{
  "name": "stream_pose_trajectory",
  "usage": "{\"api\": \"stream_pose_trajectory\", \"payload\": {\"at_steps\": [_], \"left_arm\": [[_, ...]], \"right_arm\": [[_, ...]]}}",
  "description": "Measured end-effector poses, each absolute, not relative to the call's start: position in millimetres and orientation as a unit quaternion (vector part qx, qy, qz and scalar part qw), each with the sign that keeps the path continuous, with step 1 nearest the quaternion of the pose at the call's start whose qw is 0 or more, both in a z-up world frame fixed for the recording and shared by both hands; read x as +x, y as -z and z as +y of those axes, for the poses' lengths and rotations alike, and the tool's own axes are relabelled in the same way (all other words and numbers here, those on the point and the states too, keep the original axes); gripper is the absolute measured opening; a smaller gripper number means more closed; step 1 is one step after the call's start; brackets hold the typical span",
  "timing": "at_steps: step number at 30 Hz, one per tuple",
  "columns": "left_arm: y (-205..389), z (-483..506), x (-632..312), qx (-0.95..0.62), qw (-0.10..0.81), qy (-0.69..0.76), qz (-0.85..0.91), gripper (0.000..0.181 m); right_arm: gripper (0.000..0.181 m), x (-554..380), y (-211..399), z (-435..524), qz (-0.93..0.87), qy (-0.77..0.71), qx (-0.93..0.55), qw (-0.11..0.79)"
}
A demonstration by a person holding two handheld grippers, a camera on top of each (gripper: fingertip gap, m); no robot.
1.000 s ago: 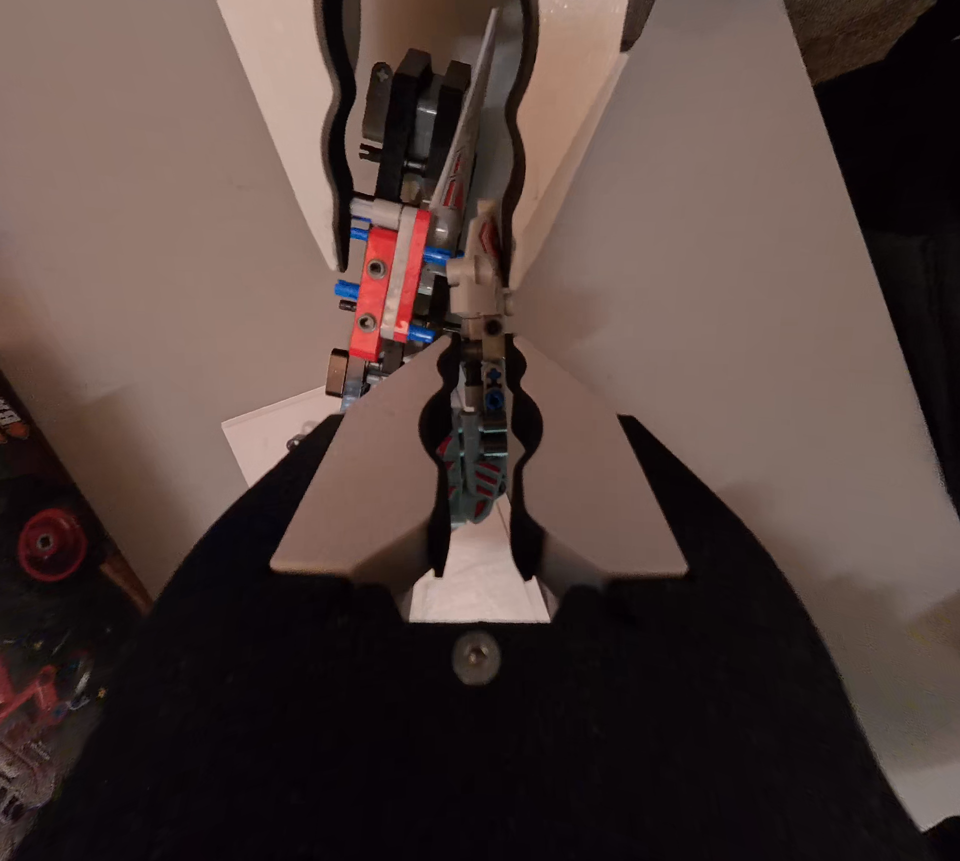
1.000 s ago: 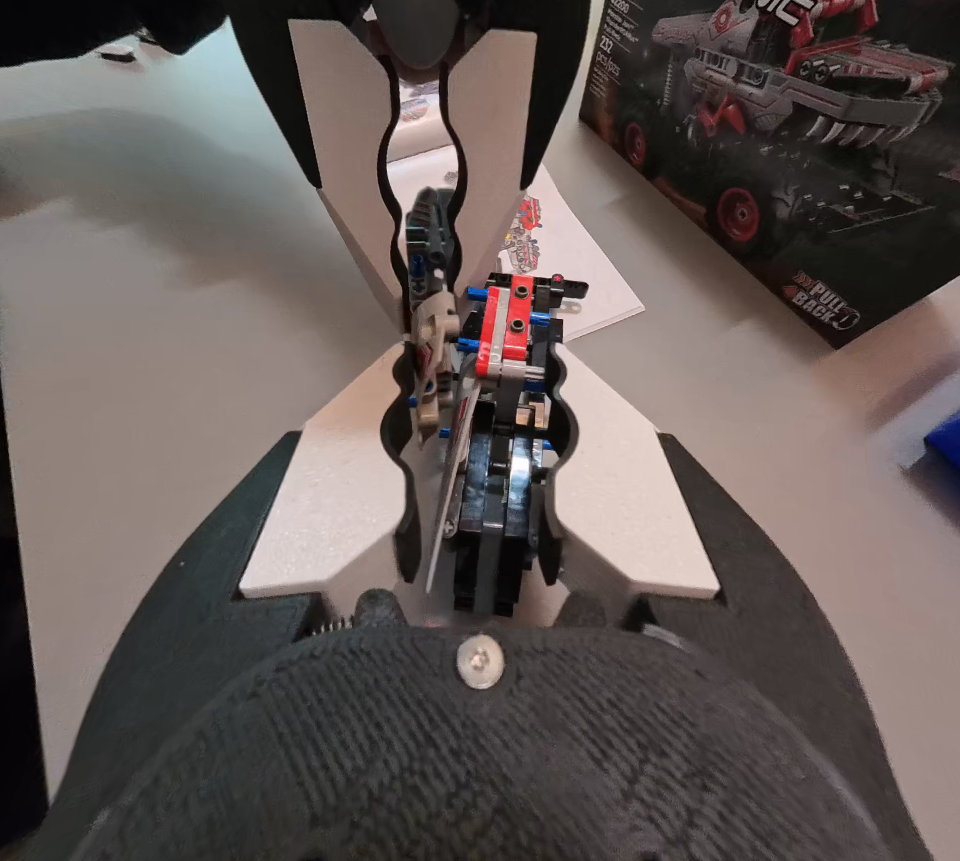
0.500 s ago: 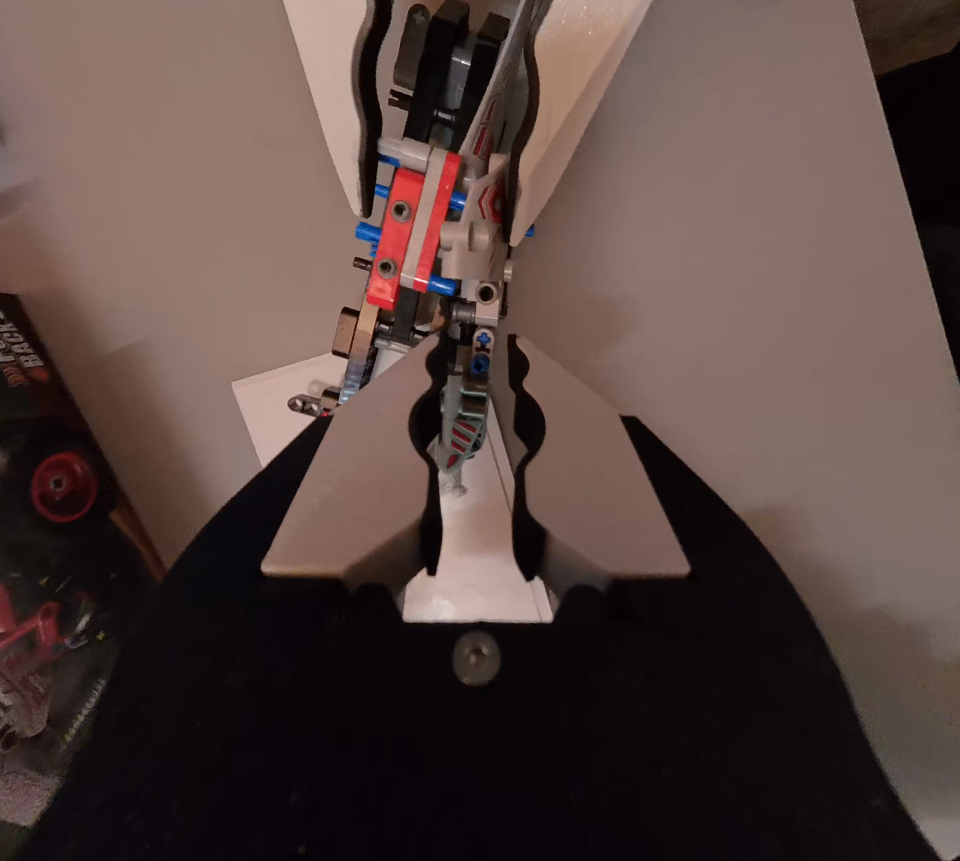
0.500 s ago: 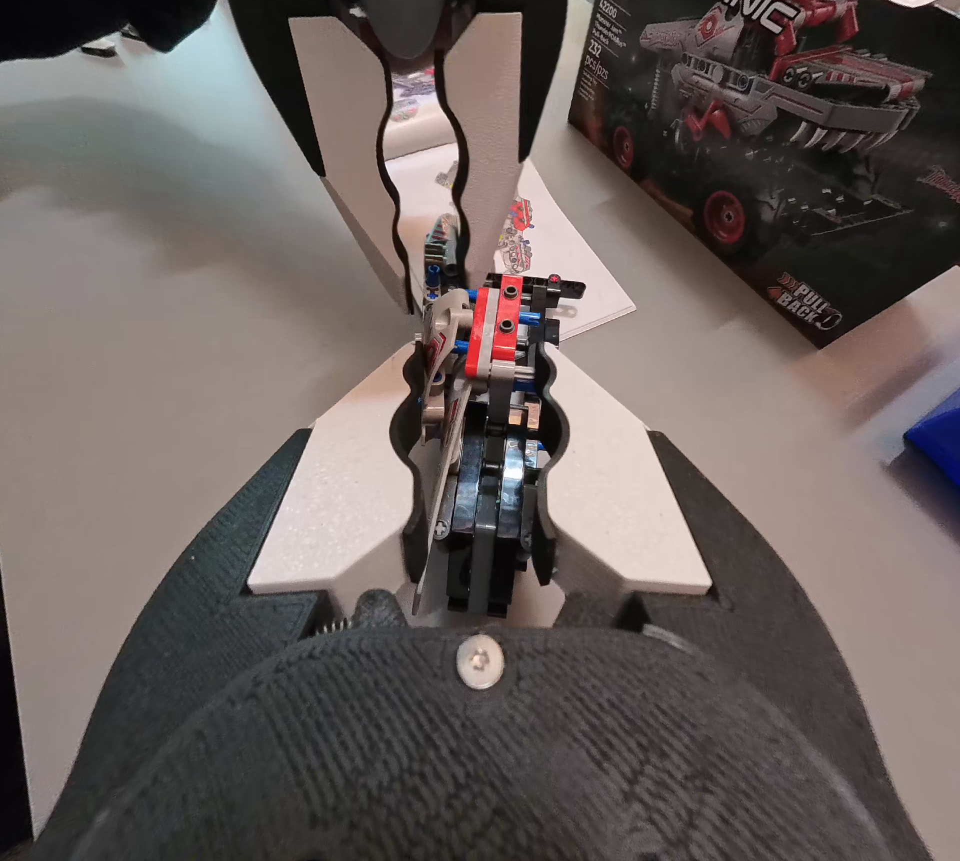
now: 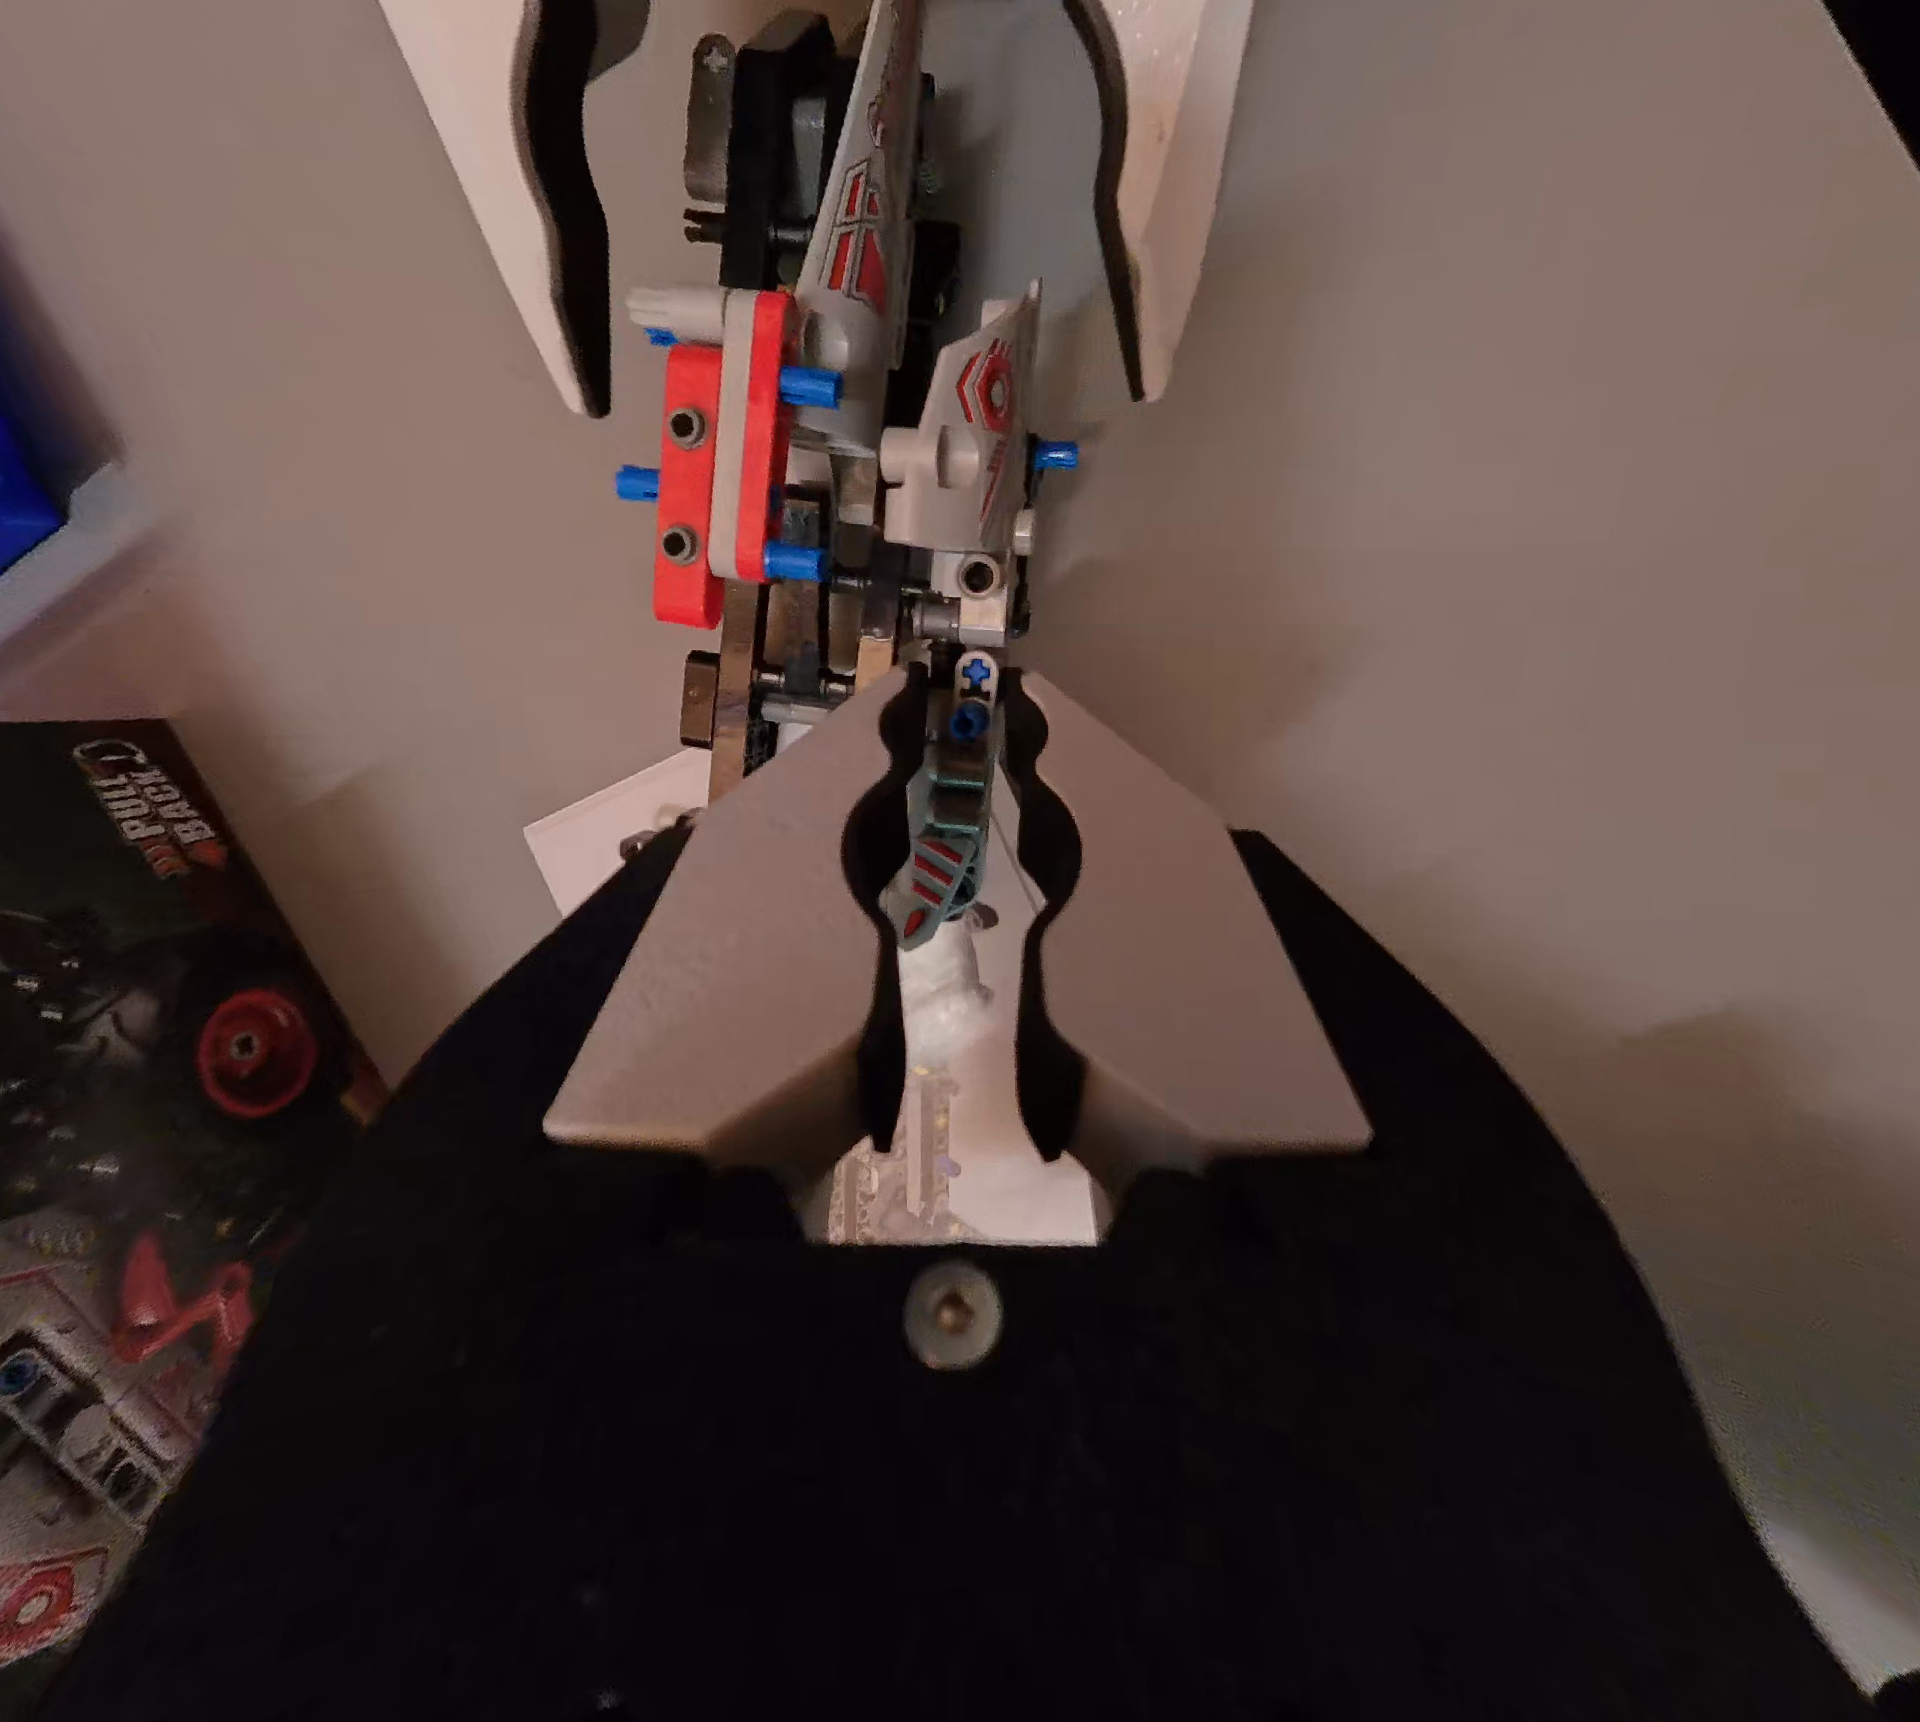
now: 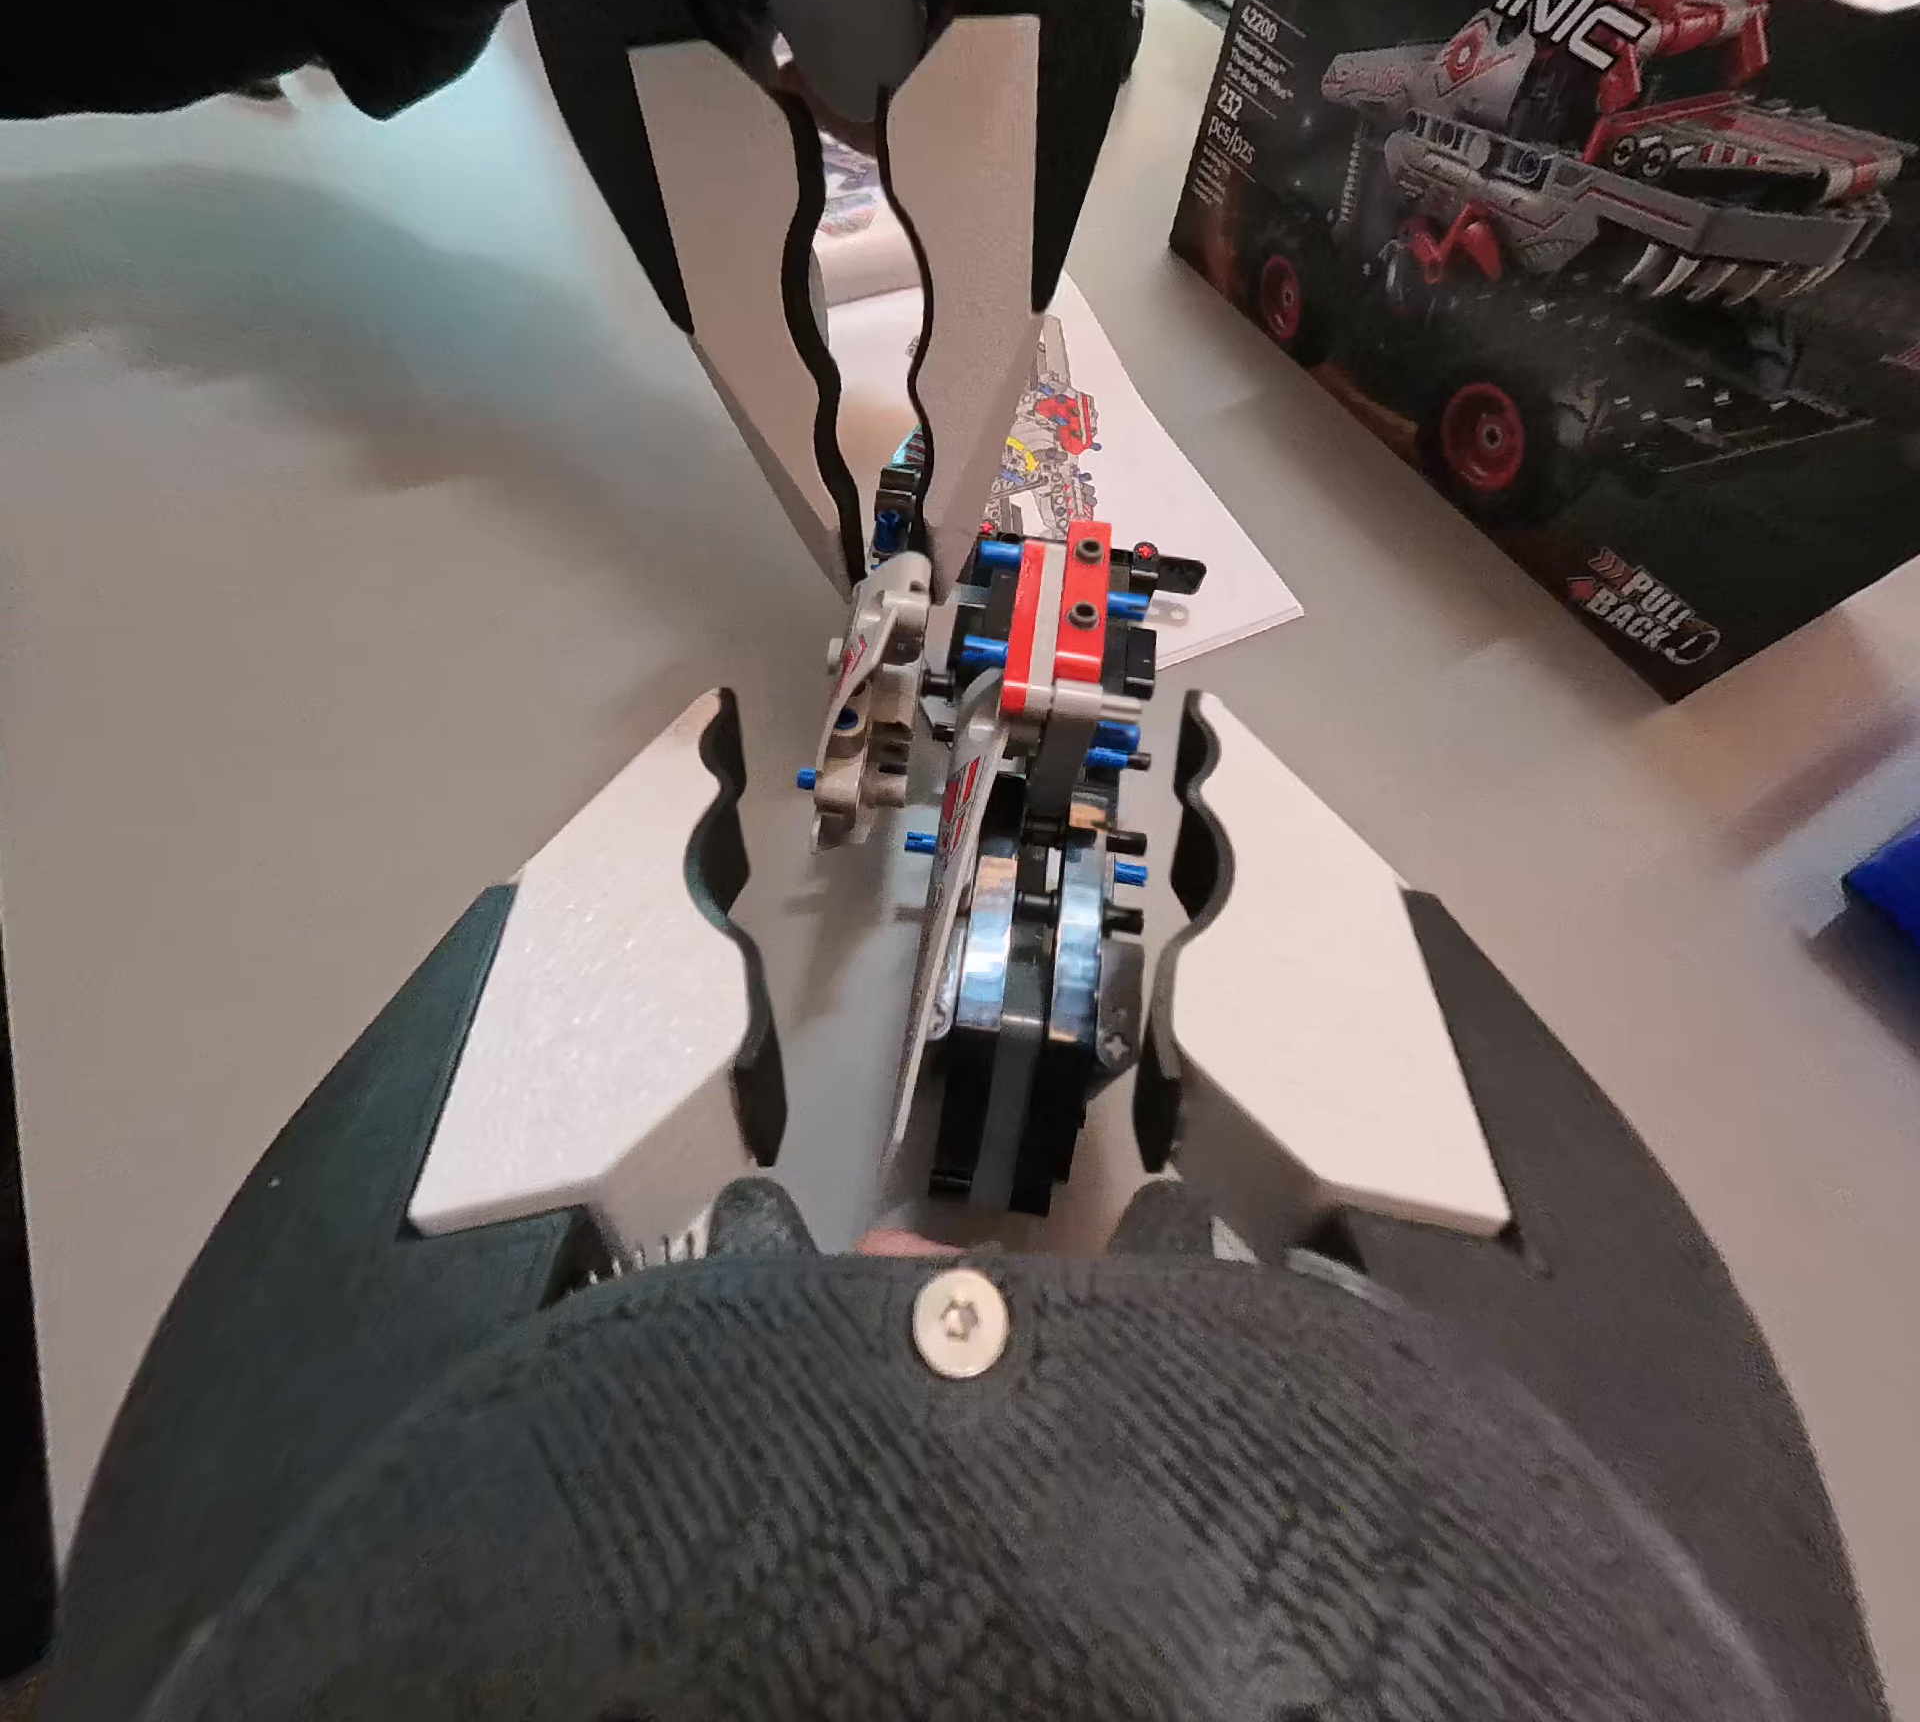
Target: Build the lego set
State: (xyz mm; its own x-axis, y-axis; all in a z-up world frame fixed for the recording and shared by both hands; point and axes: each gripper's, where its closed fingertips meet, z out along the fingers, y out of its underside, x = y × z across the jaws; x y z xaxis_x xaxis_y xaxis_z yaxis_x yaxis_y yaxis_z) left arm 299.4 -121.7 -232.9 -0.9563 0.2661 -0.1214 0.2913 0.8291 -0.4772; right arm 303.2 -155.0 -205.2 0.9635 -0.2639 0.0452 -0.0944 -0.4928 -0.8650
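Left wrist view: your left gripper (image 5: 961, 799) pinches the grey curved panel piece (image 5: 940, 851) at the half-built black, red and grey Lego chassis (image 5: 821, 425). Right wrist view: your right gripper (image 6: 961, 893) fingers stand spread around that chassis, unclamped. No wheels fitted; much remains. White table (image 6: 312, 633), set box (image 6: 1558, 218), instruction sheet (image 6: 1174, 519).

left gripper (image 5: 961, 737) black body | white wavy-edged jaws | silver screw | right gripper (image 6: 956, 851) probably alike
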Motion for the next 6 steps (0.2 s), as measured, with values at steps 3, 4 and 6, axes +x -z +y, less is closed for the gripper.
{"api": "stream_pose_trajectory", "payload": {"at_steps": [3, 4, 6], "left_arm": [[231.9, -123.3, 299.4, 0.149, 0.022, 0.253, 0.956, 0.012], [232.0, -123.8, 299.7, 0.148, 0.020, 0.251, 0.956, 0.012], [231.9, -125.7, 301.5, 0.146, 0.021, 0.247, 0.958, 0.012]], "right_arm": [[0.089, 303.2, 205.9, -155.3, 0.105, 0.086, -0.855, 0.501], [0.089, 303.6, 205.0, -154.5, 0.106, 0.085, -0.852, 0.506], [0.084, 306.1, 201.9, -152.2, 0.109, 0.085, -0.843, 0.519]]}}
